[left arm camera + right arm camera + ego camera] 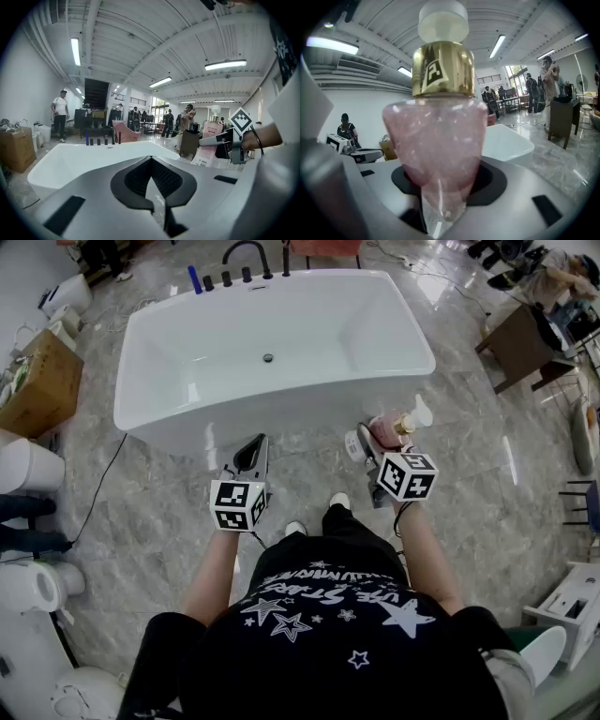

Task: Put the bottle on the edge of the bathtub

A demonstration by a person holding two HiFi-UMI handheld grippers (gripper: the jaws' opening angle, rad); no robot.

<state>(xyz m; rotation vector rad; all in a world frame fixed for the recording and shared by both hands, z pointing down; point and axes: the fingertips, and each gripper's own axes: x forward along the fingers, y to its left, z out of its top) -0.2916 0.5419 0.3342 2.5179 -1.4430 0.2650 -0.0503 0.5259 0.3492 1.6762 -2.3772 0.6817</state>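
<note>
A pink bottle [385, 431] with a gold collar and a white pump top is held in my right gripper [379, 442], which is shut on its body. It hangs above the marble floor, just off the white bathtub's [281, 381] near right corner. In the right gripper view the bottle [440, 126] stands upright between the jaws and fills the middle, with the tub rim [508, 138] behind it. My left gripper [251, 452] is shut and holds nothing, close to the tub's near wall. The left gripper view looks over the tub [89, 159] and catches the bottle [209, 140] at the right.
Black taps and a curved spout [246, 257] stand on the tub's far rim. A cardboard box [39, 381] and white toilets [28, 465] sit at the left, a brown table [520, 343] at the right. A cable [103, 488] crosses the floor. People stand far behind.
</note>
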